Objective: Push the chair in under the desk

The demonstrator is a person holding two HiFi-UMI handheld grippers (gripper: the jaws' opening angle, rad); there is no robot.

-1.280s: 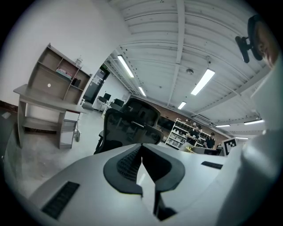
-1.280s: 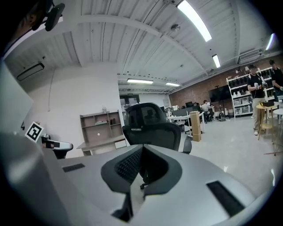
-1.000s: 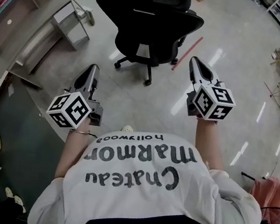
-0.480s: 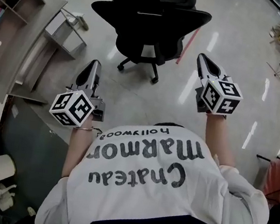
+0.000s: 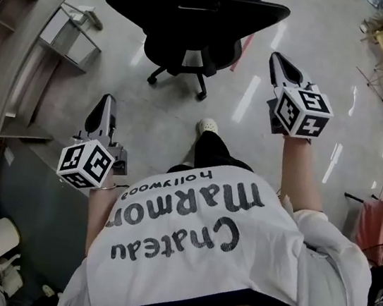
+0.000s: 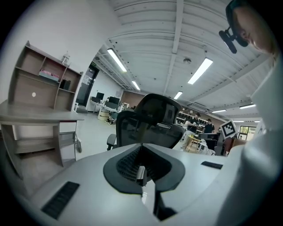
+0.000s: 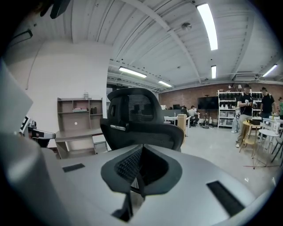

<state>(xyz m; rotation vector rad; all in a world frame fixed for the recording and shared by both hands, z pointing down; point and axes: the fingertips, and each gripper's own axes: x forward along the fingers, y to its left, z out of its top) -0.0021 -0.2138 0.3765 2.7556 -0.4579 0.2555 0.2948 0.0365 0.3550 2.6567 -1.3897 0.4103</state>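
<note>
The left tongs (image 5: 104, 102) are pressed together with nothing between them, held low at the lower left of the head view. The right tongs (image 5: 277, 59) are likewise closed and empty, held higher at the upper right. Neither touches anything. Between them, a little further out, the person's shoe (image 5: 208, 125) is on the bare floor (image 5: 180, 133).

Beyond the shoe, at the top centre of the head view, stands the chair (image 5: 197, 18), with its caster base nearest and open floor between it and both tongs. In both gripper views it sits straight ahead above the closed tips, showing what looks like the rear of its backrest and headrest.

The table (image 5: 30, 46) runs along the left edge of the head view, its shelf unit (image 5: 1, 20) further left. It stands off to the chair's left, not behind it, with a strip of floor between them.

The step in hand seems to be closing in on the chair. To do it well, I would set the closed tips flat on the solid backrest frame, one on each side, not on the mesh. Because the table lies to the left, the right tongs probably need to lead, so the casters swing the seat towards the opening and the chair does not roll straight past.
</note>
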